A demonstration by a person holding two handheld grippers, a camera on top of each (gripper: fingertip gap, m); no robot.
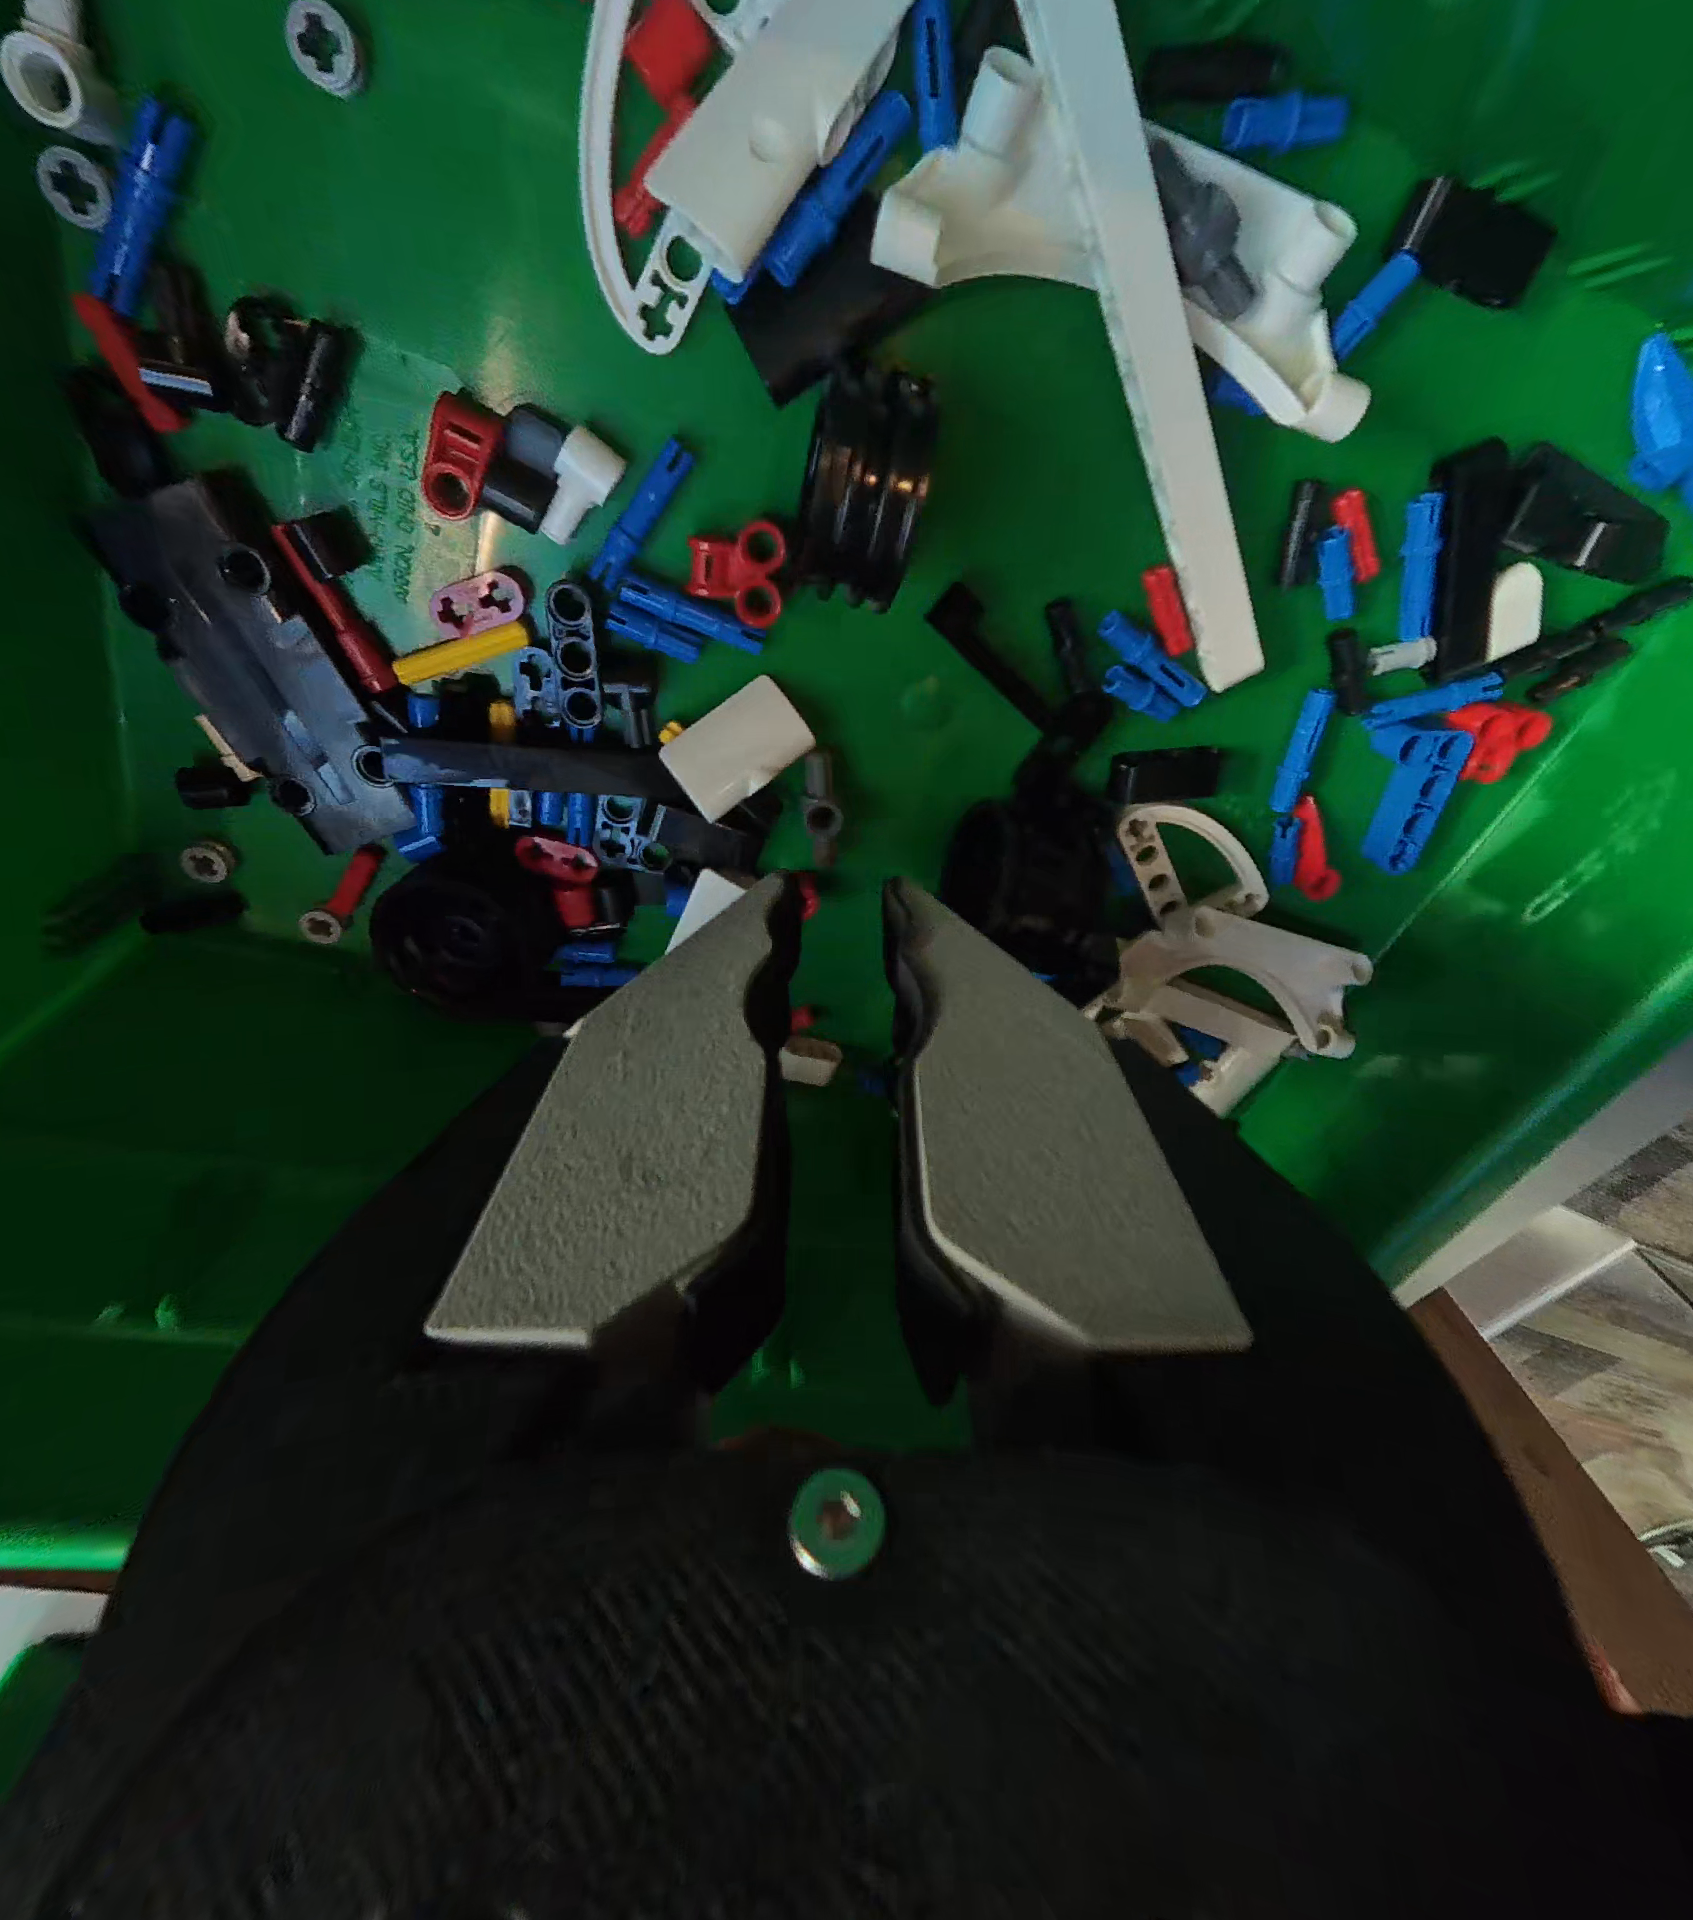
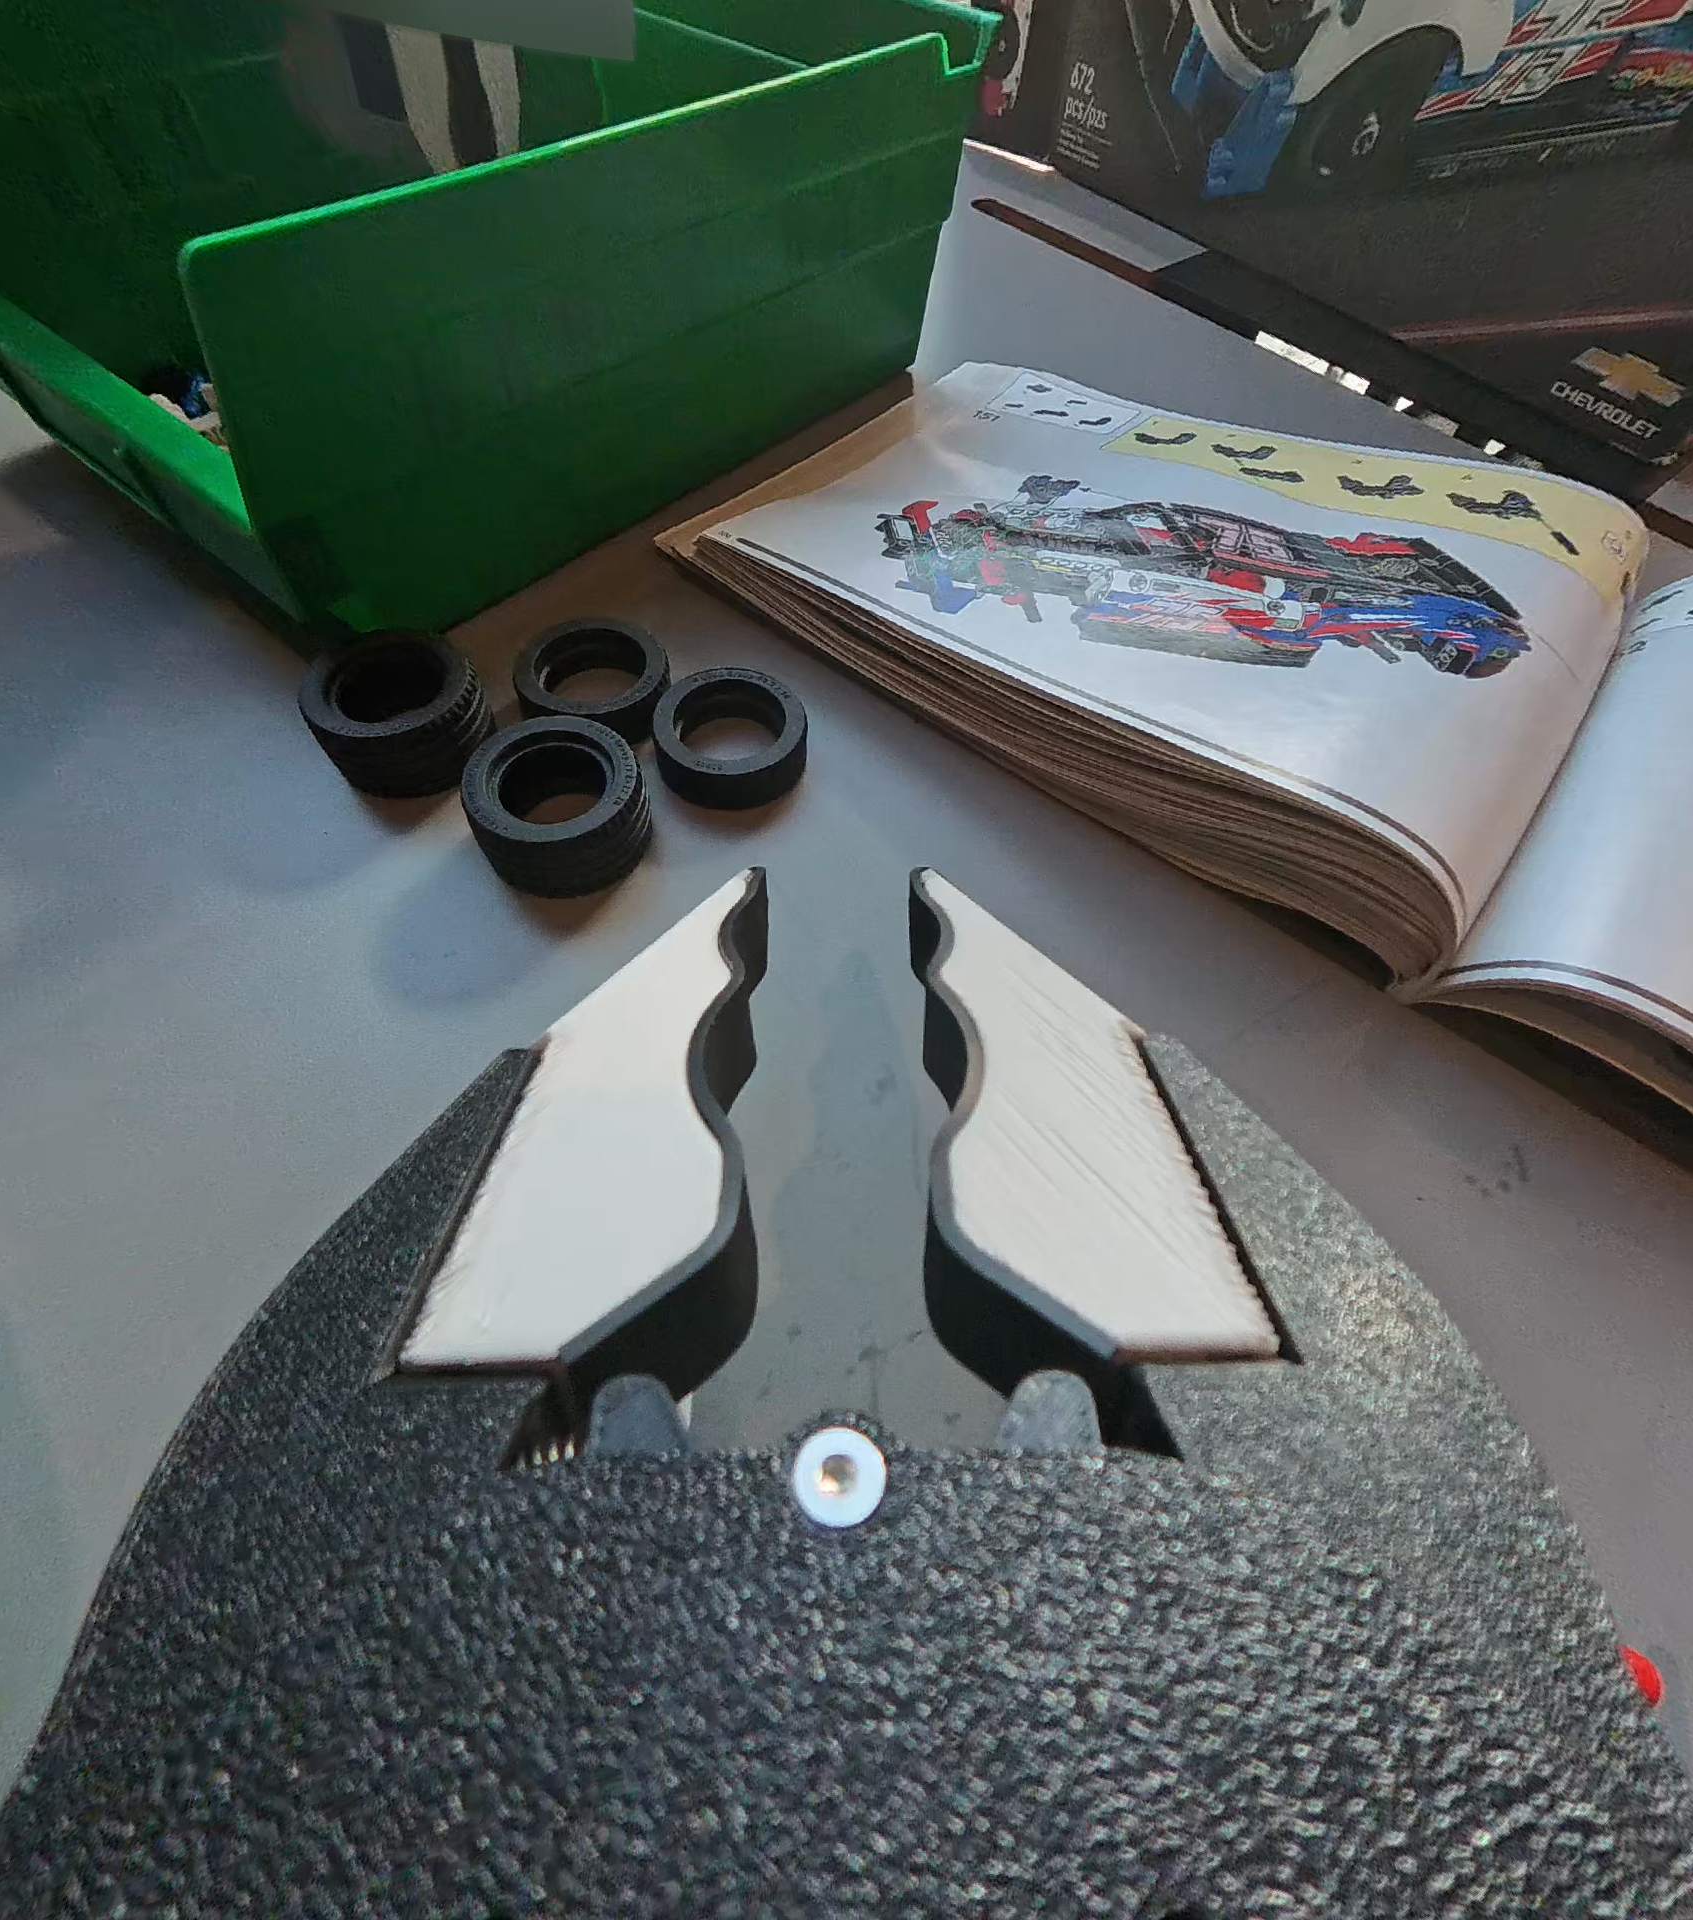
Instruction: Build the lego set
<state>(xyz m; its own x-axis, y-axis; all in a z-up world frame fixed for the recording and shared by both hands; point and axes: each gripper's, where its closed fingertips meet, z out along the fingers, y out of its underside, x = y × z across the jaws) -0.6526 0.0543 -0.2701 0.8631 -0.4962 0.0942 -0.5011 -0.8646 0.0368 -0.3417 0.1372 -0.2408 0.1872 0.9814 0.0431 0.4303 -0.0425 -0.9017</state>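
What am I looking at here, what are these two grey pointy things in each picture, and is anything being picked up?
Those pointed pairs are the fingers of two hand-held grippers; a person carries one in each hand, and a camera on each looks forward along its fingers. The left view looks down into a green bin of loose lego pieces: blue pins, white panels, black parts. The left gripper hangs open just above them, holding nothing. The right view looks across a grey table: four black tyres, an open instruction booklet, the set's box behind it, and the same bin from outside. The right gripper is open and empty too.
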